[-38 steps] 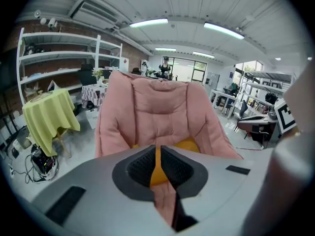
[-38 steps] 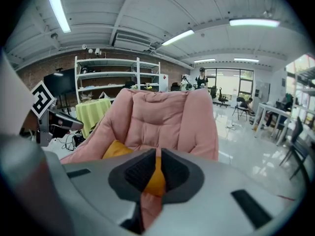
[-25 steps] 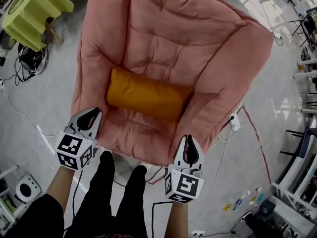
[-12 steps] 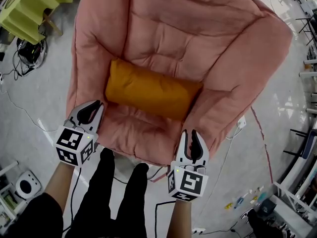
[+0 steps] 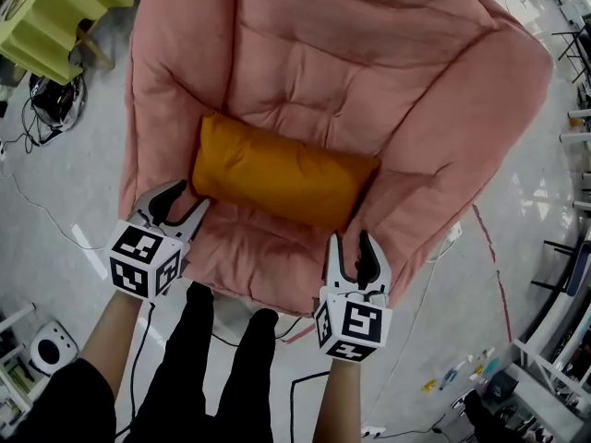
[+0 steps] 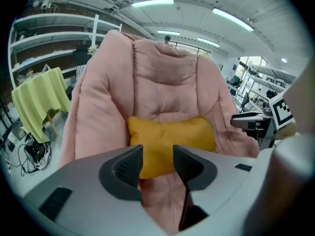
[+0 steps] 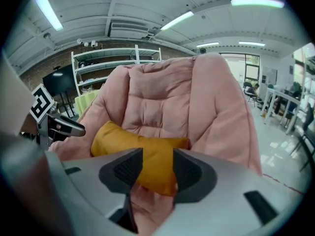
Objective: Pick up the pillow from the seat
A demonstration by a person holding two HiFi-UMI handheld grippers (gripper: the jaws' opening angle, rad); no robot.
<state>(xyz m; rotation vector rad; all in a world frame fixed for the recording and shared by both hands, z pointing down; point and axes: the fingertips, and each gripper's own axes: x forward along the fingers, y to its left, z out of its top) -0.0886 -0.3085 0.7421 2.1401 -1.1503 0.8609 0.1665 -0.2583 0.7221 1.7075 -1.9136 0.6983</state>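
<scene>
Orange pillow (image 5: 282,175) lies across pink armchair (image 5: 369,53) seat. Left gripper (image 5: 189,198) and right gripper (image 5: 351,241) near seat's front edge, fingers just opened, released, grasping nothing.

Grey floor (image 5: 83,155), loose cables (image 5: 53,105), metal shelving (image 7: 106,63), ceiling strip lights (image 6: 152,3)

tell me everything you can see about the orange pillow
The orange pillow is a plump, oblong cushion in plain, soft-looking fabric, faintly creased, with pinched corners. It lies crosswise on the seat of the pink padded armchair, set against the backrest, its ends tucked between the two armrests. Only the chair touches it; nothing holds it.
</scene>
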